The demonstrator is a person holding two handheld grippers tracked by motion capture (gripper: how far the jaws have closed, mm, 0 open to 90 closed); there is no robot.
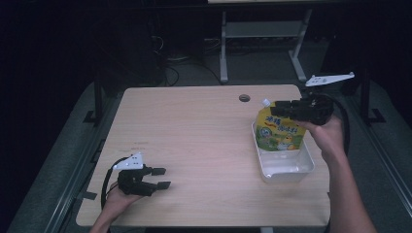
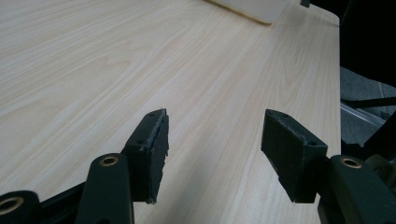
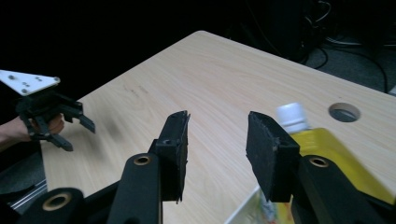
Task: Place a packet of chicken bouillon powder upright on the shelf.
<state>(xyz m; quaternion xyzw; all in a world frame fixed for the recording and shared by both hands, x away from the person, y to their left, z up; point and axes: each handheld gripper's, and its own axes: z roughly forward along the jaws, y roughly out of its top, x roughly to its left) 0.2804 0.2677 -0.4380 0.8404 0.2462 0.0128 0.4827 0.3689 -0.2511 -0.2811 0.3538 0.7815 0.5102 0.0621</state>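
Jaws on both grippers stand apart with nothing between them. On the left gripper [image 1: 154, 178], low over the wooden surface [image 1: 204, 145] at about 7 o'clock in the high view, the jaws are spread wide and point toward 3 o'clock; its own view shows bare wood grain in the gap [image 2: 215, 140] and the corner of a white tray [image 2: 252, 9] at 12 o'clock. A hand [image 1: 116, 201] holds it from the near edge.

The right gripper [image 1: 286, 108] is raised at about 2 o'clock, held by the other hand [image 1: 328, 133], its jaws pointing toward 9 o'clock. In its own view the jaws [image 3: 217, 149] are moderately open, with the surface showing between them.

A yellow drink pouch [image 1: 279, 128] with a white cap [image 3: 292, 116] stands upright in the far end of the white tray [image 1: 286, 167], at 3 o'clock on the surface. The right jaws hover just beside the pouch top; whether they touch it cannot be told. A round hole [image 1: 244, 98] sits in the surface near the far edge, at 1 o'clock.
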